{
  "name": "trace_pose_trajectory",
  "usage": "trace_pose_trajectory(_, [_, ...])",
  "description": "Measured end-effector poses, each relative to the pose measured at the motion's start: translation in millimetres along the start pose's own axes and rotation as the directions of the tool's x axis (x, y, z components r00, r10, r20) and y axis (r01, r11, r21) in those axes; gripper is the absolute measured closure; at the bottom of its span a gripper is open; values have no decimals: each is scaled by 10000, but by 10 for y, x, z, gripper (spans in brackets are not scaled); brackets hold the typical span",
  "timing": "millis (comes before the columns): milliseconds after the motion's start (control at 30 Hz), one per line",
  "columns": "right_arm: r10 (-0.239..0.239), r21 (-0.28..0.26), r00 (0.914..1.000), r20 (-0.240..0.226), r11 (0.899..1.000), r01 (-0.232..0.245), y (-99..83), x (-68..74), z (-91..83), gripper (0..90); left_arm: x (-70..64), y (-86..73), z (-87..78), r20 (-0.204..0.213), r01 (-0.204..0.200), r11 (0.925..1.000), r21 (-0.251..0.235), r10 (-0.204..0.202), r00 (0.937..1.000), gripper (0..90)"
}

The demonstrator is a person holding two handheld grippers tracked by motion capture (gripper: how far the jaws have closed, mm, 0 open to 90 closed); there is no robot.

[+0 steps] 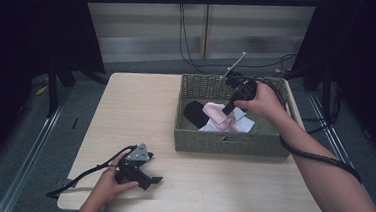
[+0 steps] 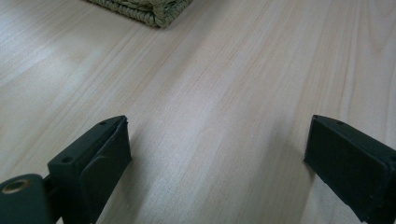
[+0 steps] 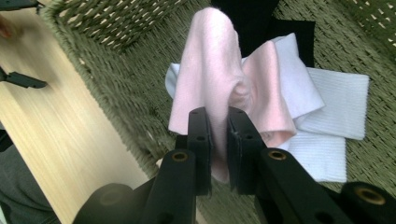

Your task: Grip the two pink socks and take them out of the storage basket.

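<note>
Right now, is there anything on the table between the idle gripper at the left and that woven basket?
No. In the high view, bare wooden table separates the left gripper from the wicker basket; the left gripper view agrees.

Table [image 1: 140, 107]: pale wood, across the middle of your high view.
Basket [image 1: 223, 143]: green wicker, right of centre on the table.
White cloth [image 3: 336, 107]: you see it flat on the basket floor.
Black cloth [image 1: 194, 112]: in the basket's left part.
Cables [image 1: 185, 40]: hanging at upper centre.
Curtains [image 1: 26, 24]: dark, at both upper corners.
</note>
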State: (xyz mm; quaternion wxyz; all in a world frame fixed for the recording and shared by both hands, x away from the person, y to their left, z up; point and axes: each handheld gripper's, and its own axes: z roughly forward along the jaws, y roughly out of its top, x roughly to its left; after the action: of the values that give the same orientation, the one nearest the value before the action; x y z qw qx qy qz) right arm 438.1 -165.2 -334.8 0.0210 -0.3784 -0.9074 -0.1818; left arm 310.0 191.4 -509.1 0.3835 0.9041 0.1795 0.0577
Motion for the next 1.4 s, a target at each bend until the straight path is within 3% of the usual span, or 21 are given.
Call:
trace_pose_trajectory(200, [-300,16,9995,19,9995,300,-56,24,-99,808,0,0,0,-1,0,10000,0,0,10000,64])
trace_pose_trajectory(433, [-190,58,9998,-2,9998,190,-119,42,-215,808,0,0,0,0,0,10000,2,0,10000,64])
trace_pose_trajectory(667, [-460,-122,9988,-171,9989,458,-190,90,-358,807,0,0,0,1,5,10000,-4,-5,10000,64])
trace_pose_trajectory(1100, [-759,-62,9969,-204,9971,758,-236,222,-520,808,-2,0,1,-5,34,10000,-27,-34,10000,64])
trace_pose_trajectory(1400, [-1145,-66,9925,-434,9934,1143,-291,346,-535,807,0,0,0,0,-1,10000,4,1,10000,64])
